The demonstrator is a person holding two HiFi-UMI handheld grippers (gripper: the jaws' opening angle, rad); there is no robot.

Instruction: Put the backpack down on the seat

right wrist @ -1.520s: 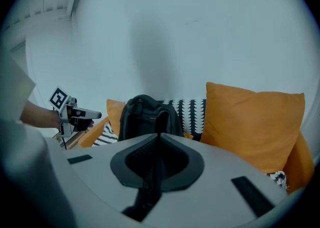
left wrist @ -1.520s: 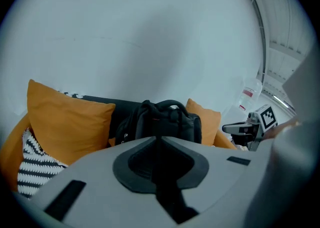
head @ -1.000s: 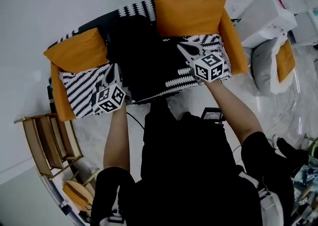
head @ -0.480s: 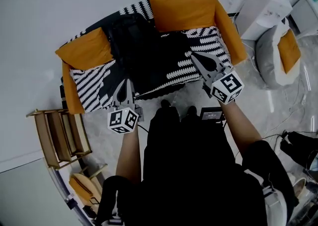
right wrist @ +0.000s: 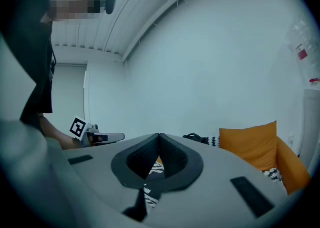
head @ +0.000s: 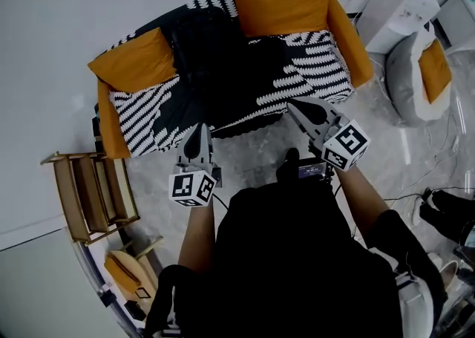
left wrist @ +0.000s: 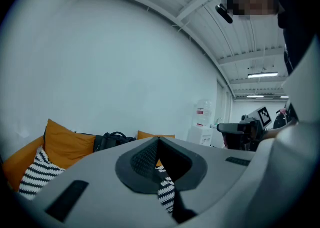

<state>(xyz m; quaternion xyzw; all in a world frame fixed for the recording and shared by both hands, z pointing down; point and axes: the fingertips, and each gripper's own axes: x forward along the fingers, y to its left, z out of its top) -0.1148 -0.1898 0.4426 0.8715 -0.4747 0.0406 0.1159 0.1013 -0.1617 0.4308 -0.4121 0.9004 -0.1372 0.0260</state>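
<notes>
The black backpack (head: 211,62) lies on the seat of the striped sofa (head: 312,69), between two orange cushions; nothing holds it. My left gripper (head: 199,131) is shut and empty, over the floor just in front of the sofa's front edge. Also shut and empty, my right gripper (head: 294,105) hovers at the sofa's front right edge. In the left gripper view the shut jaws (left wrist: 158,139) point at the backpack (left wrist: 114,141) on the sofa. In the right gripper view the shut jaws (right wrist: 159,136) meet below the backpack's top handle (right wrist: 197,137).
A wooden rack (head: 89,195) stands on the floor to the left. A white unit (head: 404,2) and a grey beanbag (head: 404,88) with an orange cushion sit at the right. Cables run over the floor by the person's feet.
Both grippers have drawn back from the seat toward the person, away from the backpack. The backpack stays lying on the sofa.
</notes>
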